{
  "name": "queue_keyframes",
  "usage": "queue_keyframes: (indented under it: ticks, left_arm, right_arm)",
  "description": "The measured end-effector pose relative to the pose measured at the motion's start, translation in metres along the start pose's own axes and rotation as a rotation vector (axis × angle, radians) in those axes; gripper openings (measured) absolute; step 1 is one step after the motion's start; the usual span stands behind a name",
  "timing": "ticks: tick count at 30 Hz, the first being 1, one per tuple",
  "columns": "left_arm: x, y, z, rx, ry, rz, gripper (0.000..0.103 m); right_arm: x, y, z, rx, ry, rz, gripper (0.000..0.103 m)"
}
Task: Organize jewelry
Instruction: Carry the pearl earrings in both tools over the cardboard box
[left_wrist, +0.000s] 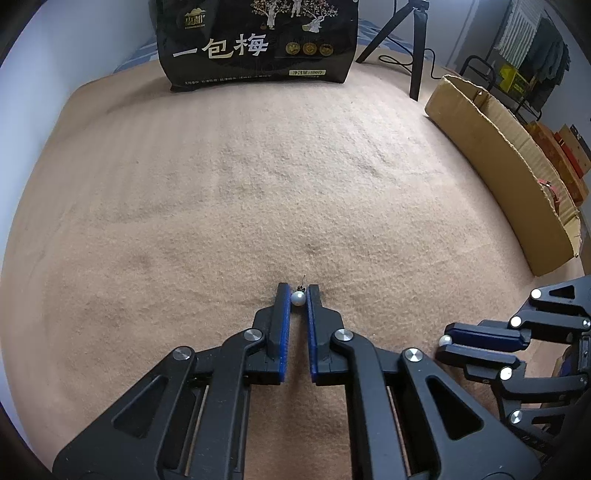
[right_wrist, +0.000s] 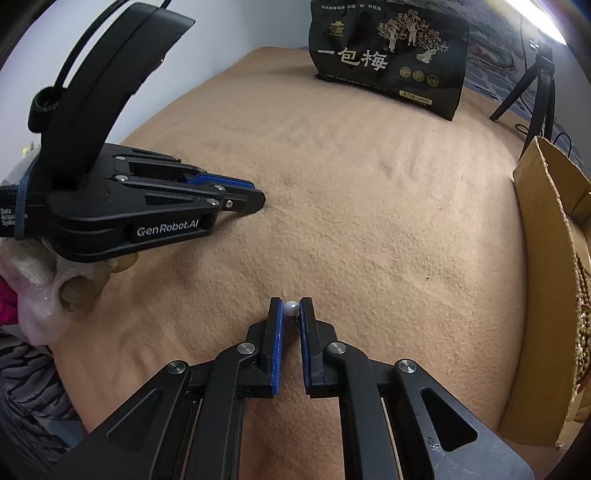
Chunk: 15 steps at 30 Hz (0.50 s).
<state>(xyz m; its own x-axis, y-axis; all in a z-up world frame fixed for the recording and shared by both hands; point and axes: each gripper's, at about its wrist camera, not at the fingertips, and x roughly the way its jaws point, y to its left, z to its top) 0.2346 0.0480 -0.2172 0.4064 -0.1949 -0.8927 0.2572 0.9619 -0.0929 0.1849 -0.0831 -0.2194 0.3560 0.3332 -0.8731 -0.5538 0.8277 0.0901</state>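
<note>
My left gripper (left_wrist: 298, 293) is shut on a white pearl earring (left_wrist: 297, 298), its small dark stud end pointing forward, low over the tan blanket (left_wrist: 258, 177). My right gripper (right_wrist: 291, 306) is shut on a second white pearl earring (right_wrist: 290, 308), also just above the blanket. In the left wrist view the right gripper (left_wrist: 443, 345) shows at lower right with its pearl (left_wrist: 446, 340) at the tips. In the right wrist view the left gripper (right_wrist: 258, 199) lies at left, fingers close together; its pearl is hidden.
A black snack bag (left_wrist: 258, 44) with Chinese lettering stands at the far edge of the blanket. A cardboard box (left_wrist: 506, 162) runs along the right side. A black tripod (left_wrist: 406, 40) stands behind it. A gloved hand (right_wrist: 48, 280) holds the left gripper.
</note>
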Motion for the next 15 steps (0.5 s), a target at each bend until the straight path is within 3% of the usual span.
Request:
queue_keyframes:
  ticks: [6, 15]
  left_arm:
    - [-0.011, -0.001, -0.001, 0.012, -0.021, 0.021, 0.006]
    - [-0.05, -0.012, 0.014, 0.007, -0.121, 0.017, 0.006]
  right_arm:
    - [-0.013, -0.001, 0.003, -0.001, -0.029, 0.001, 0.007]
    - [-0.05, -0.005, 0.004, -0.003, -0.106, -0.012, 0.007]
